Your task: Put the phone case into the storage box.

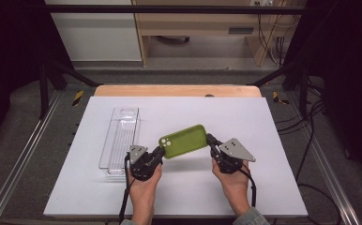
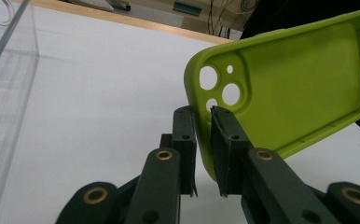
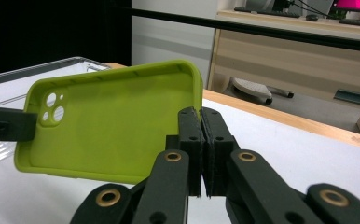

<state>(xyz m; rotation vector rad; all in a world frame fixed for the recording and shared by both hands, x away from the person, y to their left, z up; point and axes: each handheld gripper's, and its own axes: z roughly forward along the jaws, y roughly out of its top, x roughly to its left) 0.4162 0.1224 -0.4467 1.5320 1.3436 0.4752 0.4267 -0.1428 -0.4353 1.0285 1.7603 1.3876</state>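
Case (image 1: 184, 141), green, soft phone type, held clear of the table (image 1: 263, 187) between both grippers. Long axis: from about 8 o'clock at the camera-hole end to about 2 o'clock at the plain end in the high view, open side up and tilted toward the person.

Tray (image 1: 119, 142): clear, long, empty; at 10 o'clock from the left gripper, just beside it, apart from the case. Long axis near 12 to 6.

Left gripper (image 1: 159, 153): at the case's camera-hole end, the case lying off toward 2 o'clock from it. Jaws nearly together, with the rim of the case between them; in the left gripper view (image 2: 204, 140) the right pad lies on the rim, while contact on the left pad cannot be told for sure. Judged a pinch on the end wall.

Right gripper (image 1: 212, 140): at the plain end, the case lying off toward 8 o'clock from it. Jaws closed tight; in the right gripper view (image 3: 201, 140) the pads clamp the case's end wall.

Nearness: both hands equally on the case; left hand nearer the tray. Judged coming move: carry toward the tray, which calls for swinging the long axis to match the tray's.
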